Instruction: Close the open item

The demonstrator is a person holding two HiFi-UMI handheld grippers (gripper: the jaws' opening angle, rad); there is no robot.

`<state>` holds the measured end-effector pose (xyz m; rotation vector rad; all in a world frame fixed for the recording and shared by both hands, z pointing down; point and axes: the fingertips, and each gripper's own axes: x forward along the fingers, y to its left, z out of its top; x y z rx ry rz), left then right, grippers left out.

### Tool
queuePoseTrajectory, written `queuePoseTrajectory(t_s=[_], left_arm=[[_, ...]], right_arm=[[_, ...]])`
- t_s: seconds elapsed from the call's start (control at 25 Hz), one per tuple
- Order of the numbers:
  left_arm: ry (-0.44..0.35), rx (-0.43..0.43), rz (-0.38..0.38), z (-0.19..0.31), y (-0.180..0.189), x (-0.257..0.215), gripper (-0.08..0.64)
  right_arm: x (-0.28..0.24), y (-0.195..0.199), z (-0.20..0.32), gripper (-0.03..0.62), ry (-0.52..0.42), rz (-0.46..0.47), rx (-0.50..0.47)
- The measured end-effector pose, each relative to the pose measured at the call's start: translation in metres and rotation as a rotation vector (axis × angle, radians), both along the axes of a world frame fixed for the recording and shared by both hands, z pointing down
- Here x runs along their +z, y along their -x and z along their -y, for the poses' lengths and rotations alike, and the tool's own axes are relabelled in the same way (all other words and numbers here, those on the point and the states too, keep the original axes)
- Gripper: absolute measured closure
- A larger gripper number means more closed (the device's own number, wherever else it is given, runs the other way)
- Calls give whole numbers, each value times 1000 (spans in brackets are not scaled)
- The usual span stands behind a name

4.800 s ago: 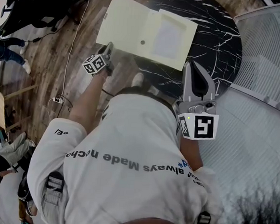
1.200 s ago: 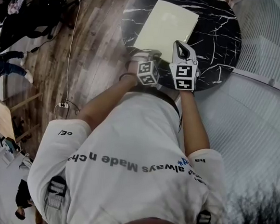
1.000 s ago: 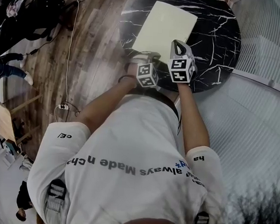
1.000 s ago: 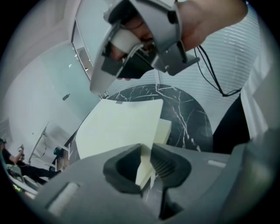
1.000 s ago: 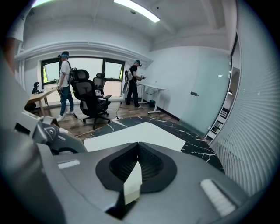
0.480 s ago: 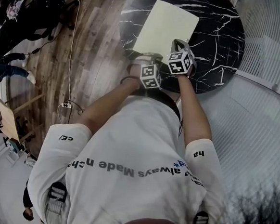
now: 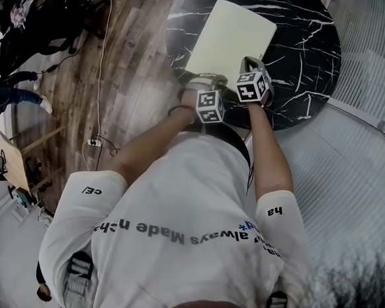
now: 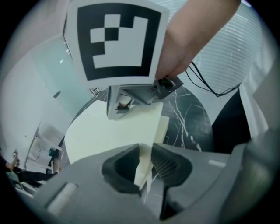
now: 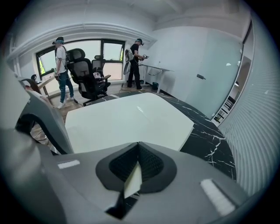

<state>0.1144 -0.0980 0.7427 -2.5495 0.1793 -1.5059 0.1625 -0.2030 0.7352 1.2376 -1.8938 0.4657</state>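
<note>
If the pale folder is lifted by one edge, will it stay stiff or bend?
Probably it bends: the folder is thin and wide, lying flat. It looks light for its size. It may slide on the polished table.

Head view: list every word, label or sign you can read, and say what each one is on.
"always Made n cha": back of the person's shirt, upside down; its end is lost in a fold.
"ha": right sleeve.
"cE/": left sleeve, too small to be sure.
Coded square markers, no letters: left gripper, right gripper.
Folder: no print readable.
</note>
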Motion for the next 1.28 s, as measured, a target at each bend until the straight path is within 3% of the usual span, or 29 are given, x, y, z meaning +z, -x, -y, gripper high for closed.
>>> queuePoseTrajectory(t_s=[0.36, 0.48, 1.28], left_arm=[[1, 29, 10, -1, 3, 3, 472], [37, 24, -19, -5, 3, 0, 447], [165, -324, -304, 38, 42, -53, 507]], right_arm=[[8, -2, -1, 592, 11, 28, 17], [9, -3, -1, 592, 18, 61, 35], [-5, -5, -3, 591, 4, 121, 67]])
